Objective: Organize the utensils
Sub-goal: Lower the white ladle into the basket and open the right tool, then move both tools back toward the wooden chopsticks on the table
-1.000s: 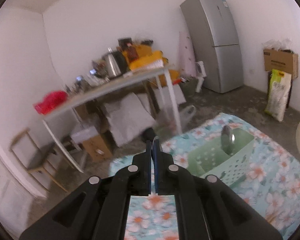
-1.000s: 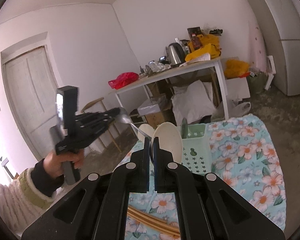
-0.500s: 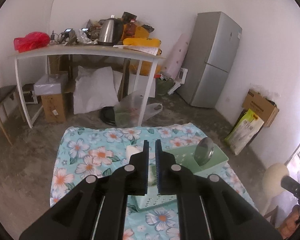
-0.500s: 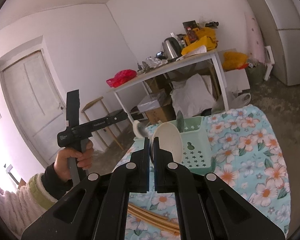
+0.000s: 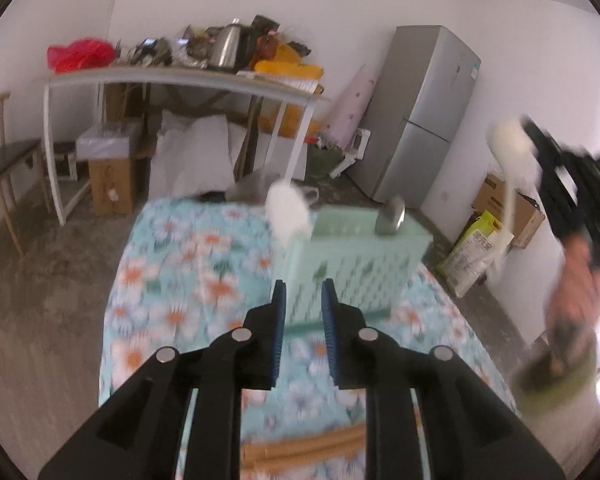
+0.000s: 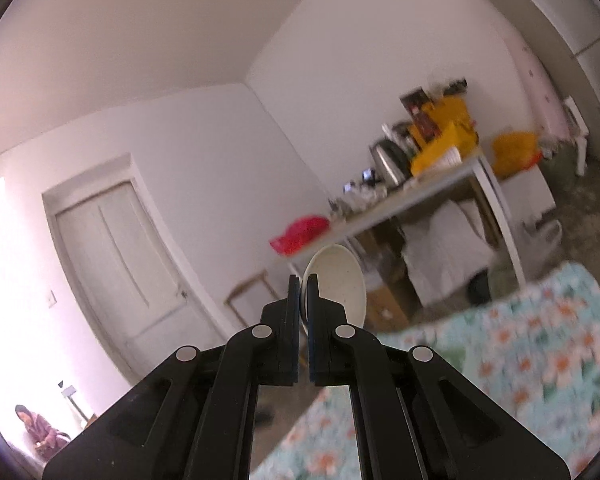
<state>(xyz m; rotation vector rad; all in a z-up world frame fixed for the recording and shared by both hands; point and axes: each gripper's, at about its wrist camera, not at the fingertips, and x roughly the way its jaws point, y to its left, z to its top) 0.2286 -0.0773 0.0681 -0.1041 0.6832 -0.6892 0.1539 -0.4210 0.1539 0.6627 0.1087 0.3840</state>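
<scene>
A light green utensil basket (image 5: 352,256) stands on the floral tablecloth (image 5: 188,276). A white spoon (image 5: 288,212) and a metal spoon (image 5: 390,220) stand in it. My left gripper (image 5: 303,300) is open and empty, just in front of the basket. My right gripper (image 6: 304,294) is shut on a cream ladle (image 6: 336,280), held high and tilted away from the table. It also shows at the right of the left wrist view (image 5: 508,160), blurred. The basket is out of the right wrist view.
Wooden chopsticks (image 5: 304,446) lie on the cloth near the front edge. A cluttered white table (image 5: 180,78), a chair (image 5: 4,160) and a grey fridge (image 5: 424,116) stand beyond. The floor is bare concrete. A door (image 6: 116,264) is at the left.
My left gripper let the white spoon go into the basket and opened. My right gripper swung up and left with the ladle; the basket left its view.
</scene>
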